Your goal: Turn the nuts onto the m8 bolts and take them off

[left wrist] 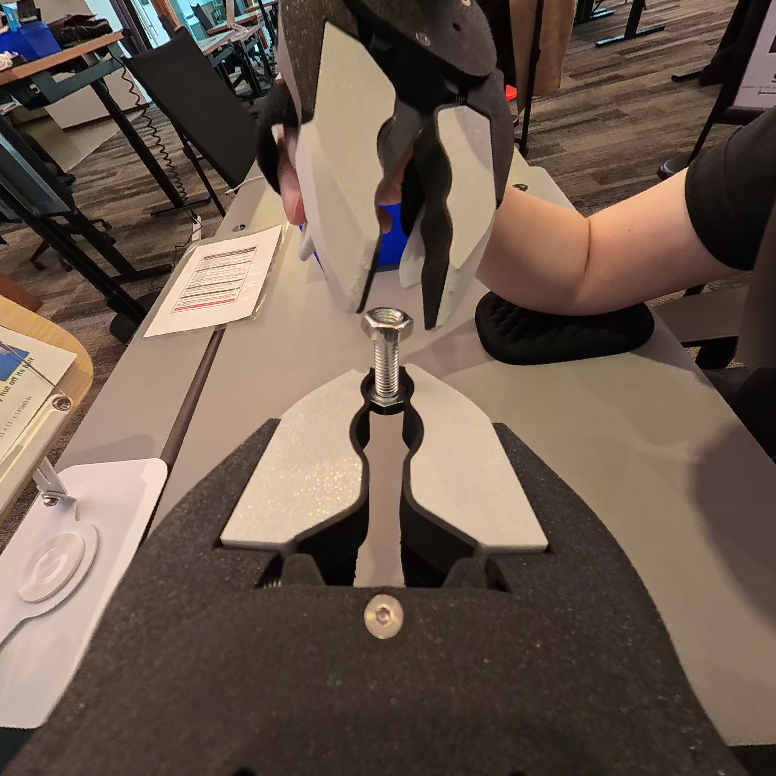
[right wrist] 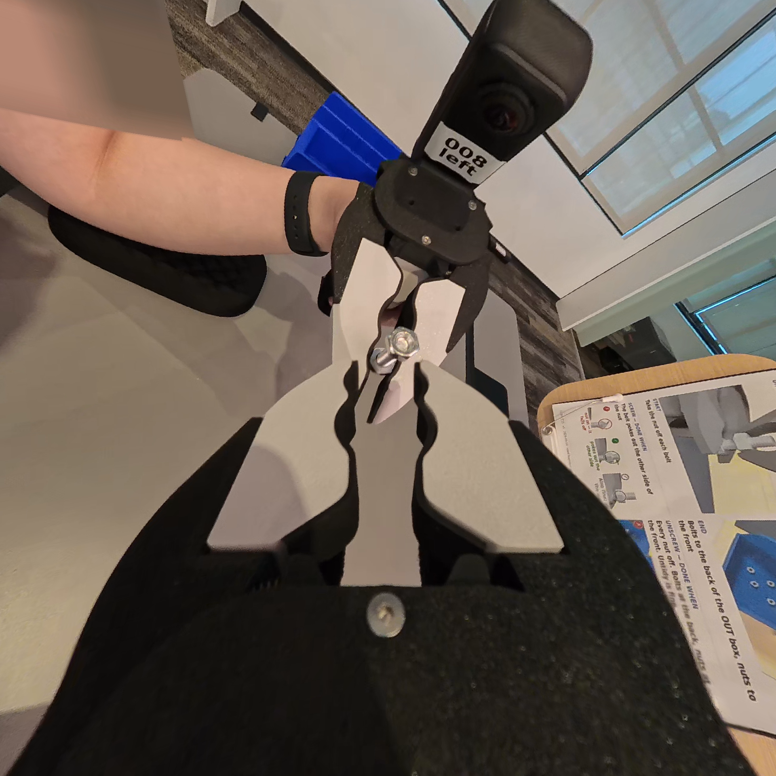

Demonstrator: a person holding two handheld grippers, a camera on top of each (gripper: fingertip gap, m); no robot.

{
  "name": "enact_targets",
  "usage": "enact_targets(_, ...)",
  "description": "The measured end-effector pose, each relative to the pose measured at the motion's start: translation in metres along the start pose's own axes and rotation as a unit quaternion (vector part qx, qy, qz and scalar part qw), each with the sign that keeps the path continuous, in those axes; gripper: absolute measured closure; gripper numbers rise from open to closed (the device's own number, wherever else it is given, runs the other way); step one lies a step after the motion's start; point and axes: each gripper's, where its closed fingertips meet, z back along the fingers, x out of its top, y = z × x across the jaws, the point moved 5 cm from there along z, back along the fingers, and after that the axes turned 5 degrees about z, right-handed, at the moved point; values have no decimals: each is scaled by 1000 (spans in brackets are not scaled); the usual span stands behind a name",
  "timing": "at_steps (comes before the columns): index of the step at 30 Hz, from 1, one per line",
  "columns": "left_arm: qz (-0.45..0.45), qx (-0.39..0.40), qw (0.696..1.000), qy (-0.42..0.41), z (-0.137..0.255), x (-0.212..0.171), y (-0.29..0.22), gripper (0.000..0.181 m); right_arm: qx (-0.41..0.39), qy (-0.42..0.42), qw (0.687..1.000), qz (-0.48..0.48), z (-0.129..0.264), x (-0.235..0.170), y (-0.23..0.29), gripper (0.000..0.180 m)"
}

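A silver M8 bolt (left wrist: pixel 385 369) stands upright above the grey table. My left gripper (left wrist: pixel 386 374) is shut on the bolt's lower hex end, at the fingertips. A hex nut (left wrist: pixel 387 322) sits on the bolt's top end. My right gripper (left wrist: pixel 394 315) hangs tilted over it, open, one fingertip on each side of the nut and not touching. In the right wrist view my right gripper (right wrist: pixel 386 369) is open, and the nut (right wrist: pixel 404 345) lies just beyond its tips, end-on.
A blue bin (left wrist: pixel 390 247) stands behind the grippers on the grey table (left wrist: pixel 546 462). A black padded rest (left wrist: pixel 562 331) lies under the person's forearm (left wrist: pixel 609 260) on the right. A laminated sheet (left wrist: pixel 218 281) lies at the left; an instruction sheet (right wrist: pixel 672 504) lies on a wooden board. The tips of both grippers are at nearly the same place. Both grippers' tips are roughly 30 cm from the black padded rest (left wrist: pixel 562 331).
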Motion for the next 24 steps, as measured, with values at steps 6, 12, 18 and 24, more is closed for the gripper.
enact_targets(6,-6,-10,1000,6,-5,0,-4,171,-2,-14,1000,12,-5,6,1,152)
enact_targets(12,-5,-8,1000,3,-3,0,-3,171,10,4,1000,9,1,2,3,154)
enact_targets(18,0,0,1000,9,-1,-2,1,171,-8,20,1000,7,6,4,0,156)
enact_targets(24,22,26,999,30,-6,-9,11,171,-11,94,995,-10,-4,-8,0,156)
